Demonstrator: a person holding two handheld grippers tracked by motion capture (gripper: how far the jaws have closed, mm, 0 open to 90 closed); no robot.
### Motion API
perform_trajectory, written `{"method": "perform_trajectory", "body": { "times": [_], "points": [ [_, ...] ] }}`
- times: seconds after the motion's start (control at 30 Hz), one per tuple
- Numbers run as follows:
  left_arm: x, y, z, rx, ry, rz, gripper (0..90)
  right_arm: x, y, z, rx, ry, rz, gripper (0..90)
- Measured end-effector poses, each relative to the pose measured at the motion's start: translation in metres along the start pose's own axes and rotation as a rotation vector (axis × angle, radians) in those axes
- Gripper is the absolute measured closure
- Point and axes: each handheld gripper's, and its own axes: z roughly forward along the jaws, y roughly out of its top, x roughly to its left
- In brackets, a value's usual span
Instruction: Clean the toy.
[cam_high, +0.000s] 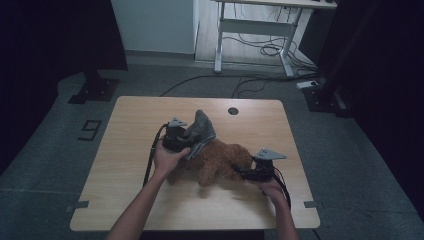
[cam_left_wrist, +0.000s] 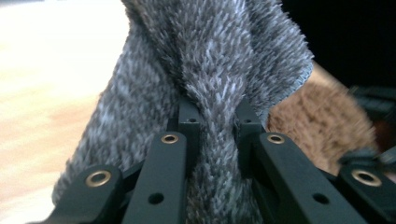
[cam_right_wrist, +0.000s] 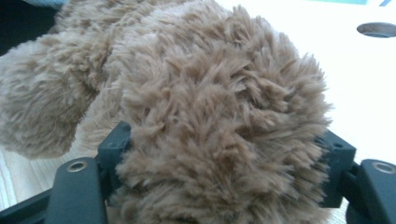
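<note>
A brown plush toy (cam_high: 215, 162) lay near the middle of the wooden surface (cam_high: 125, 150), with a grey fuzzy cloth (cam_high: 201, 131) draped over its far end. The left tool (cam_high: 186, 134) was clamped on a bunched fold of that cloth (cam_left_wrist: 210, 93), lifted off the toy. The right tool (cam_high: 241, 171) held a rounded part of the toy (cam_right_wrist: 219, 126) between its jaws. Both looked soft, light and limp; they would likely sag and stretch, so gripping a thick fold or limb seemed safest.
</note>
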Motion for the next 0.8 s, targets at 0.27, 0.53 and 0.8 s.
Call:
{"method": "perform_trajectory", "body": {
  "times": [0.27, 0.53, 0.8],
  "points": [
    [0.039, -0.028, -0.01, 0.063, 0.129, -0.044, 78.3, -0.001, 0.0, 0.0, 0.0, 0.001, 0.007, 28.5],
    [0.049, -0.046, -0.022, 0.042, 0.089, -0.063, 78.2, -0.002, -0.001, 0.001, -0.002, 0.007, 0.008, 28.6],
    [-0.002, -0.003, -0.044, -0.082, -0.004, 0.053, 78.0, -0.004, -0.001, 0.003, -0.017, 0.001, 0.0, 28.8]
  ]
}}
